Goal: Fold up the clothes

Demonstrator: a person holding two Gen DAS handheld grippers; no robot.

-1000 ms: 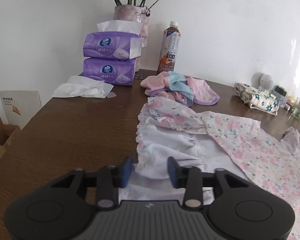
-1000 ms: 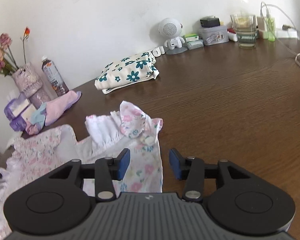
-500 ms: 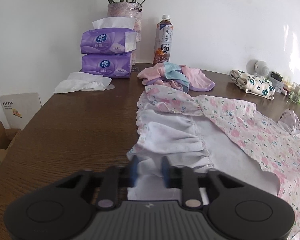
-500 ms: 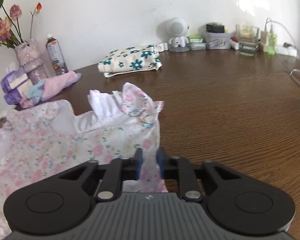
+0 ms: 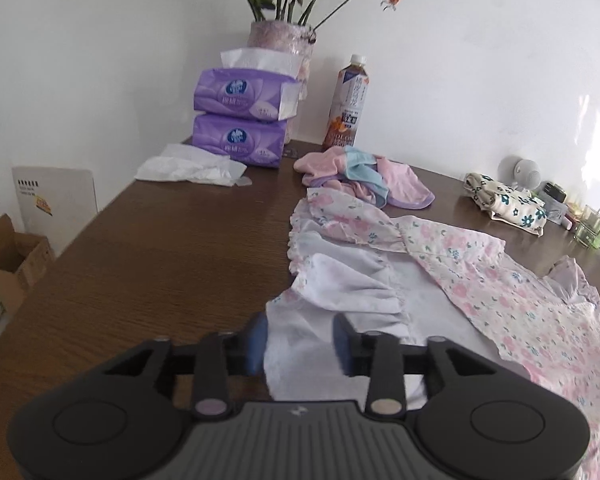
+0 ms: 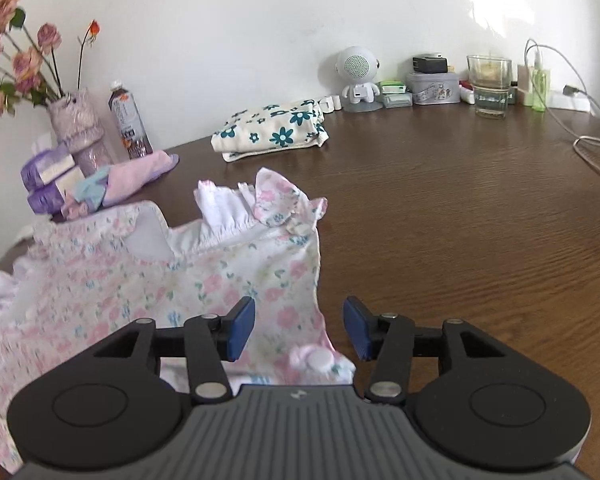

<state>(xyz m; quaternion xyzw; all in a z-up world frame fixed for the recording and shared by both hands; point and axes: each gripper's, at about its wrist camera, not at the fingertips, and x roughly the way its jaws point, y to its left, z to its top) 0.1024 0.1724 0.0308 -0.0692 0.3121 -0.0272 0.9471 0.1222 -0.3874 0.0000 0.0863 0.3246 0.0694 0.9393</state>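
Brown wooden worktop (image 6: 460,216) across both views, cluttered along the far wall. Spread over its near part, a floral dress (image 5: 512,300) with white lining turned up at the left and ruffled sleeve at the far right (image 6: 276,204); lying flat, only partly folded. Far behind it, a pink and blue garment heap (image 5: 364,178) and an already folded flowered bundle (image 6: 276,130). Left gripper (image 5: 300,338) with jaws now spread wide over the white hem, where half a second ago nearly pinched together. Right gripper (image 6: 299,328) likewise reopened, jaws parted either side of the dress edge by a pink button (image 6: 319,359), after closing on it a moment earlier. Cloth apparently released by both, probably set down after a tug or smoothing; next grasp for the fold itself likely still to come.
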